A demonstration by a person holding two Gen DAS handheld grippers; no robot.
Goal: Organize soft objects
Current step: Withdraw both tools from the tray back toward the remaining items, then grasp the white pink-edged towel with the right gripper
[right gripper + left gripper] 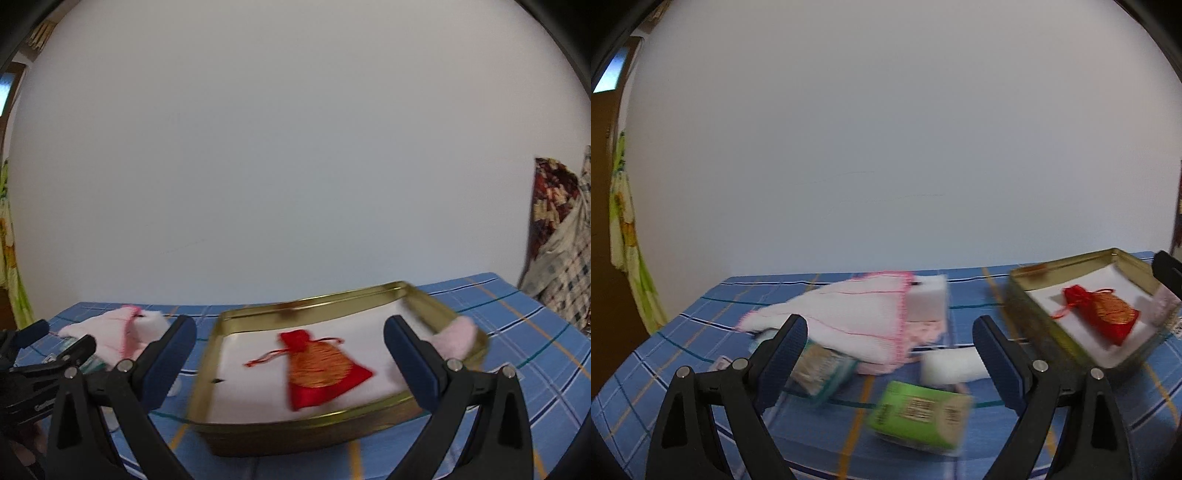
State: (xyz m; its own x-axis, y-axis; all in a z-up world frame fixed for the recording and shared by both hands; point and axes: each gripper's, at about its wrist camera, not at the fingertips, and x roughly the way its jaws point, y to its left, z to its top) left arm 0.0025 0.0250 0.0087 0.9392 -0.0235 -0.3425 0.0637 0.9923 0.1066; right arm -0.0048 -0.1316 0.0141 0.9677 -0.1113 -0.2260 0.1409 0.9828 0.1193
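A gold tin tray [255, 434] stands on the blue checked cloth and holds a red and gold drawstring pouch [317, 369]. A pale pink soft item [456, 336] lies over the tray's far right rim. My right gripper [288, 354] is open and empty, just in front of the tray. My left gripper [890, 354] is open and empty above a pile: a white cloth with pink trim [857, 314], a white sponge block [929, 299], a white soft piece [949, 365], a green packet [919, 415] and a teal-edged packet [822, 369]. The tray [1034, 317] and pouch [1104, 314] show at the left view's right.
The blue checked tablecloth [517, 332] covers the table, which ends at a plain white wall. Patterned fabric [557, 236] hangs at the far right, and a green and yellow cloth [628, 236] hangs at the far left. The left gripper [48, 350] shows in the right view.
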